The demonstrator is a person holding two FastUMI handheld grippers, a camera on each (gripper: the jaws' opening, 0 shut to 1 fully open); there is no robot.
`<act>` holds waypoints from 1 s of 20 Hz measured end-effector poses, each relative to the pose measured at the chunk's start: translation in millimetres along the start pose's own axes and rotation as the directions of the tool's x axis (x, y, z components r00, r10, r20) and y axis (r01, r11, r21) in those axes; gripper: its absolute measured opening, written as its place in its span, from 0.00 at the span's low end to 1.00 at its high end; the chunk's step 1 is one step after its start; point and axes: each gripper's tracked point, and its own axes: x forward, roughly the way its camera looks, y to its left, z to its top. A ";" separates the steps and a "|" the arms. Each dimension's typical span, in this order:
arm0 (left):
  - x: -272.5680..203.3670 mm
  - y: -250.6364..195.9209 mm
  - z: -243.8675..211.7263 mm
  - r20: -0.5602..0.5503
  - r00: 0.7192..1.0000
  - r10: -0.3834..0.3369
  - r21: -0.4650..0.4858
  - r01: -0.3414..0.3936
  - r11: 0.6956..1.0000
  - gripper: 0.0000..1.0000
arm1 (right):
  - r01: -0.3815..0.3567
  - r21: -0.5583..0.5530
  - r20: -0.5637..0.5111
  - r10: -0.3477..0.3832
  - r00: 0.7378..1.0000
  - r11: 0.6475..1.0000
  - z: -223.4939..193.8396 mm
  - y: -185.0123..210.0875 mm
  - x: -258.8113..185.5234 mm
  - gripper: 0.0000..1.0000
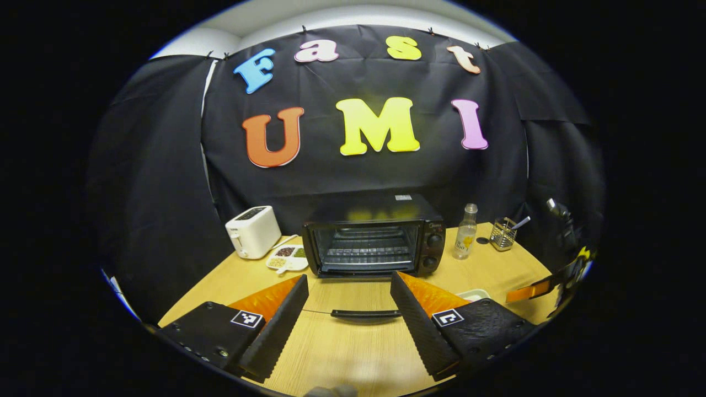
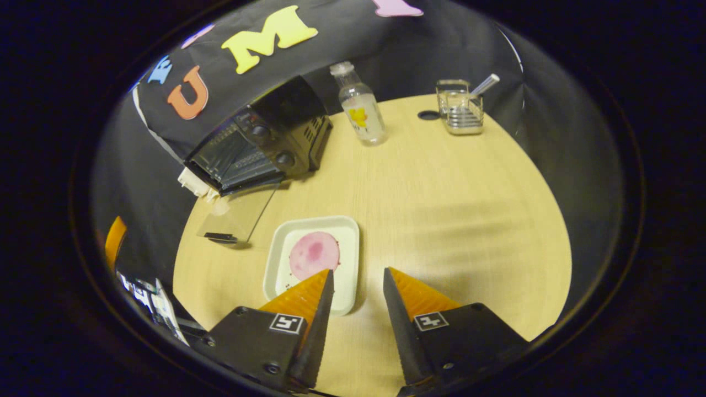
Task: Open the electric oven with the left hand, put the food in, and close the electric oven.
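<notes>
Electric oven (image 1: 373,238) at back edge of desk (image 2: 441,209), glass door (image 2: 237,216) folded down flat, handle (image 1: 365,314) lying between wide-spread fingers of left gripper (image 1: 349,286), untouched. Right gripper (image 2: 357,271) parted, empty, hovering at near edge of white tray (image 2: 347,259) holding pink round food (image 2: 314,254), mid-desk, in front of oven. Bottle (image 2: 360,105) beside oven's right; toaster (image 1: 253,231) at left.

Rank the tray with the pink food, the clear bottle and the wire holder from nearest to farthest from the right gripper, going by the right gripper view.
1. Tray, just ahead of the right gripper, slightly left.
2. Bottle, far ahead, beside the oven.
3. Wire holder, far right edge of the table, close to the bottle's range.
</notes>
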 end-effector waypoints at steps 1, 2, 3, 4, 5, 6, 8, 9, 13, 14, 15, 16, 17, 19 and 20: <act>-11.0 1.4 8.0 0.007 1.000 0.020 -0.001 -0.020 1.000 0.96 | -0.012 0.002 -0.021 0.012 1.000 1.000 0.8 -0.2 8.4 0.50; -22.3 3.0 16.8 0.019 0.999 0.038 -0.001 -0.038 0.999 0.96 | -0.019 -0.002 -0.039 0.019 0.999 1.000 1.5 -0.5 16.0 0.45; -31.9 5.1 23.4 0.027 0.998 0.058 -0.004 -0.057 0.998 0.96 | -0.021 -0.001 -0.066 0.021 0.998 1.000 -0.6 -2.3 21.4 0.42; -40.4 5.7 27.5 0.028 0.997 0.074 -0.009 -0.073 0.997 0.96 | -0.037 0.011 -0.092 0.037 0.995 0.999 -1.4 -0.1 28.1 0.36; -48.1 6.6 31.4 0.032 0.995 0.089 -0.014 -0.089 0.996 0.95 | -0.042 0.034 -0.121 0.046 0.992 0.999 -2.5 1.9 33.0 0.35; -55.6 7.9 33.1 0.036 0.994 0.107 -0.016 -0.107 0.994 0.96 | -0.049 0.059 -0.147 0.057 0.988 0.997 -3.6 5.4 37.6 0.30; -67.3 11.6 34.9 0.035 0.989 0.145 -0.023 -0.144 0.989 0.95 | -0.015 0.076 -0.203 0.030 0.979 0.997 -8.0 1.2 44.4 0.24; -72.7 12.9 34.7 0.034 0.986 0.163 -0.033 -0.162 0.986 0.95 | -0.006 0.097 -0.203 0.026 0.979 0.995 -5.1 1.8 47.4 0.21; -87.6 17.3 29.0 0.018 0.975 0.221 -0.073 -0.219 0.973 0.96 | 0.014 0.154 -0.294 0.033 0.955 0.988 -5.1 -0.9 47.1 0.07; -89.8 17.8 27.8 0.016 0.973 0.231 -0.081 -0.229 0.970 0.96 | -0.001 0.185 -0.303 0.058 0.951 0.983 -2.9 0.0 48.0 0.05; -92.4 18.5 28.0 0.018 0.971 0.239 -0.091 -0.236 0.967 0.96 | -0.023 0.220 -0.309 0.092 0.947 0.975 -2.6 1.5 48.0 0.06; -94.9 17.8 29.1 0.019 0.970 0.241 -0.097 -0.238 0.966 0.96 | -0.058 0.250 -0.312 0.137 0.940 0.966 -3.4 1.0 46.8 0.04; -96.5 18.7 28.4 0.017 0.969 0.245 -0.099 -0.242 0.965 0.95 | -0.092 0.280 -0.310 0.181 0.933 0.956 -3.8 1.2 45.3 0.04; -97.2 22.5 28.6 0.012 0.969 0.247 -0.097 -0.245 0.965 0.96 | -0.131 0.325 -0.310 0.236 0.921 0.936 -4.7 1.6 43.9 0.04; -99.4 23.2 30.3 0.008 0.970 0.243 -0.096 -0.241 0.966 0.96 | -0.143 0.339 -0.294 0.249 0.923 0.930 -4.0 3.4 43.9 0.01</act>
